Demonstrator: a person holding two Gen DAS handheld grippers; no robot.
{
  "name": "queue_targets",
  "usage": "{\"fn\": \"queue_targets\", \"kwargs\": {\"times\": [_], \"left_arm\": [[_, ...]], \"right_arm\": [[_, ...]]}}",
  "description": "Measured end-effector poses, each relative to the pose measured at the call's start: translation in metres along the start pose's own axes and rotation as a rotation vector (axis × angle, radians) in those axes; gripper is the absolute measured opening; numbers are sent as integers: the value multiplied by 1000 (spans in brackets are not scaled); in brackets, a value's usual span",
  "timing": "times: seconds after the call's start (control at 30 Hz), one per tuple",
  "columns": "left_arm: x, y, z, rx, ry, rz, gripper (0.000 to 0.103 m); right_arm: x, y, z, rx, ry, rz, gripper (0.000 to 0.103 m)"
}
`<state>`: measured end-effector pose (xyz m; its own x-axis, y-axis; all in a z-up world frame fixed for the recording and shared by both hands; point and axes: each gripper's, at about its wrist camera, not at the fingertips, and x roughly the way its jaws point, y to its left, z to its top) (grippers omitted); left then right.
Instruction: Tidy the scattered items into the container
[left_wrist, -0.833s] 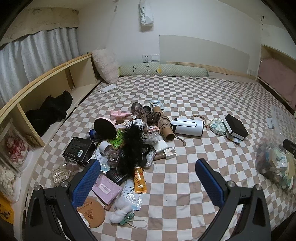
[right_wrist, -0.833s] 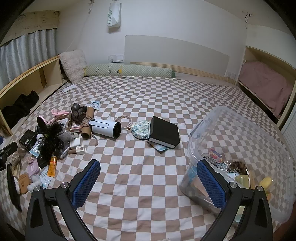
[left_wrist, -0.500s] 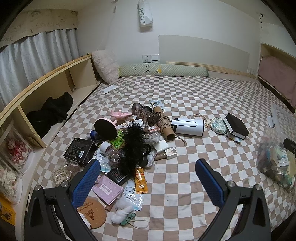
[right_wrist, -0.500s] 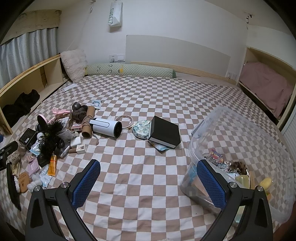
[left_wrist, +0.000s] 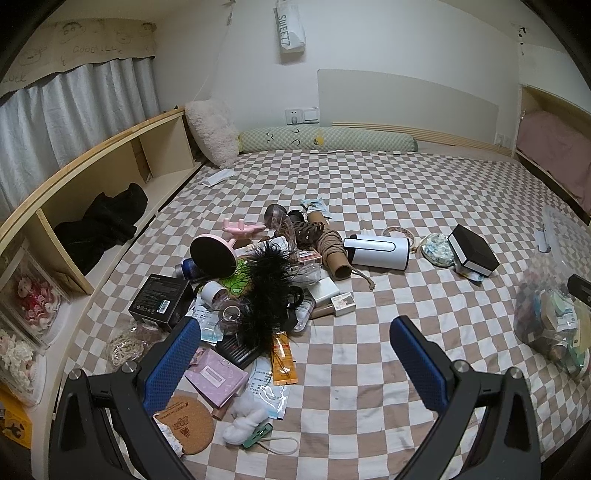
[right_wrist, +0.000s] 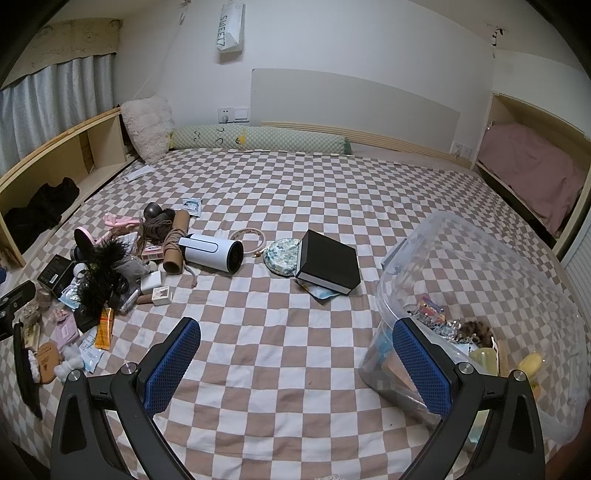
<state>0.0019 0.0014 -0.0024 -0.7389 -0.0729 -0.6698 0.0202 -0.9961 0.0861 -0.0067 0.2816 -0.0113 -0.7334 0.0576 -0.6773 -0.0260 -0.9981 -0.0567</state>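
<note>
Scattered items (left_wrist: 258, 291) are lying heaped ahead of the left gripper (left_wrist: 295, 354), nearest its left jaw; its jaws are gaping fully, holding nothing. Right gripper (right_wrist: 295, 354) is hovering equally wide and empty, its right jaw overlapping the clear plastic container (right_wrist: 517, 295).

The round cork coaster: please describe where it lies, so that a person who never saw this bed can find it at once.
On the checkered bed, find the pile of clutter at the left side. At its near end, just behind the left gripper, lies the round cork coaster, flat, beside a pink booklet and a white fluffy ball. It is the only brown disc there, with dark print on it.
</note>
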Motion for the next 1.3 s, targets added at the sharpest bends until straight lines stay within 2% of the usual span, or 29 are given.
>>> {"fn": "queue_targets", "kwargs": {"times": [1.3], "left_arm": [[-2,-2,-6,15,2,11,103]], "right_arm": [[-1,1,2,-20,10,1,103]]}}
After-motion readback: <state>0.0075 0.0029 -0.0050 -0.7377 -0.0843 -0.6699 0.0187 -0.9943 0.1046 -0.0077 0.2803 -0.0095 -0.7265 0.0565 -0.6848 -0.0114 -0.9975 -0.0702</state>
